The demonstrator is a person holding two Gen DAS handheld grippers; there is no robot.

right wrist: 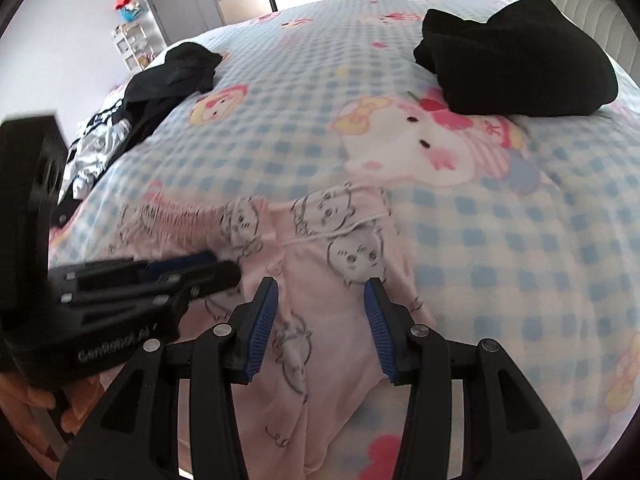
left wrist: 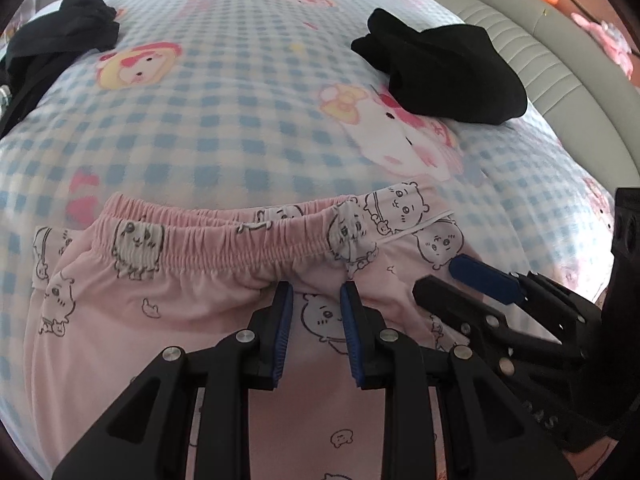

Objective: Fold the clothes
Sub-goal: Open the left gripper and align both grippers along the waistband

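Pink pyjama trousers (left wrist: pixel 120 320) with a cartoon print lie flat on the bed, their elastic waistband (left wrist: pixel 224 236) facing away from me. My left gripper (left wrist: pixel 314 292) rests its tips on the fabric just below the waistband's middle. Its jaws stand a little apart, with flat cloth showing in the gap. My right gripper (right wrist: pixel 318 292) sits on the trousers (right wrist: pixel 320 248) near their right end, jaws wider apart over a loose ridge of cloth, pads not pressing it. Each gripper shows in the other's view: the right gripper (left wrist: pixel 444 280) and the left gripper (right wrist: pixel 224 266).
The bed has a blue-checked blanket (left wrist: pixel 240 120). A folded black garment (right wrist: pixel 516 56) lies at the far right by the padded headboard (left wrist: pixel 540 60). A heap of black clothes (right wrist: pixel 172 72) and a black-and-white garment (right wrist: pixel 96 148) lie at the left edge. A hand (right wrist: pixel 36 396) shows bottom left.
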